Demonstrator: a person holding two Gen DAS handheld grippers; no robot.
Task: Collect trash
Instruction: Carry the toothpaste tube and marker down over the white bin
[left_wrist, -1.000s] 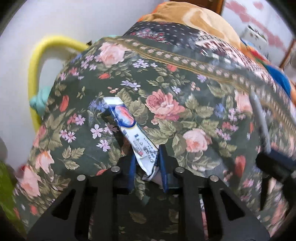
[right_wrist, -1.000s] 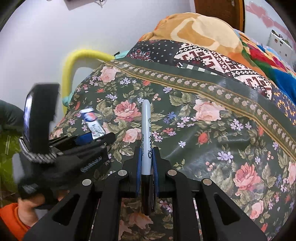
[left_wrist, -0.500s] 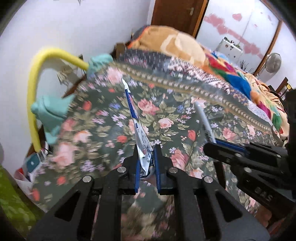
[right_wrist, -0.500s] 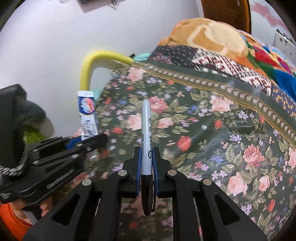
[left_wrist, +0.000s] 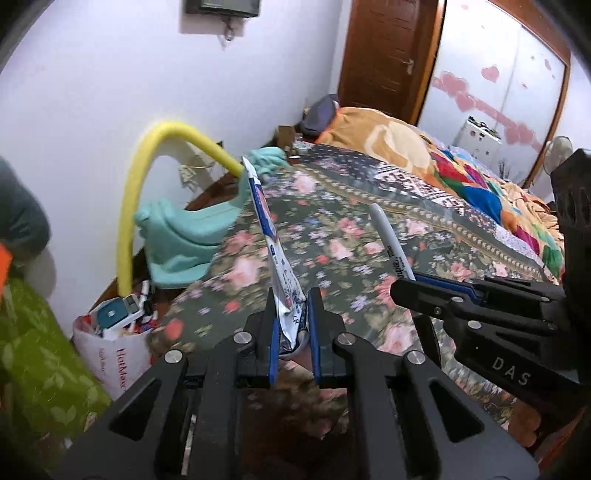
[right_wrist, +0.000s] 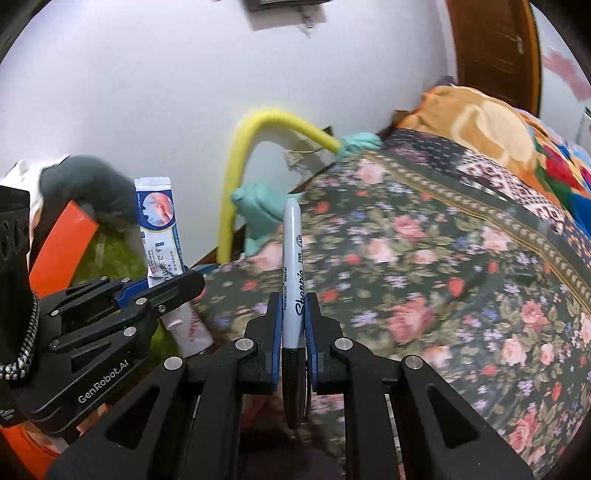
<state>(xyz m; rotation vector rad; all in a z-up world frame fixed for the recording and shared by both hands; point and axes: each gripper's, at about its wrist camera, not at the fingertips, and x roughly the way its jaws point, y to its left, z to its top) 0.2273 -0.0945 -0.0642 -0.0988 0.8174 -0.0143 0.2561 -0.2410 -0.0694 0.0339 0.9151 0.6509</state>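
Sachet: a flat white and blue sachet (left_wrist: 275, 254) with a pink picture near its top; it stands upright, clear of the bed, its lower end pinched between the blue pads of the left hand-held gripper (left_wrist: 291, 328); seen edge-on from the left wrist view, face-on from the right wrist view (right_wrist: 159, 229)
Marker: a grey pen marker (right_wrist: 293, 273) with a black cap at its lower end; held upright between the pads of the right hand-held gripper (right_wrist: 293, 325), which is pressed onto its barrel; in the left wrist view it leans up and to the left (left_wrist: 391, 242)
Left hand-held gripper: closed on the sachet; it sits to the left of the right one (right_wrist: 162, 291), near it
Right hand-held gripper: closed on the marker; visible at the right edge of the left wrist view (left_wrist: 417, 288)
Bed: covered by a dark floral blanket (left_wrist: 332, 251); both grippers hang above its near edge
Bag: a white plastic bag (left_wrist: 110, 354) on the floor beside the bed, holding boxes and packets
Yellow tube: a bent foam tube (left_wrist: 136, 192) against the wall, with a teal cloth (left_wrist: 184, 236) draped by it
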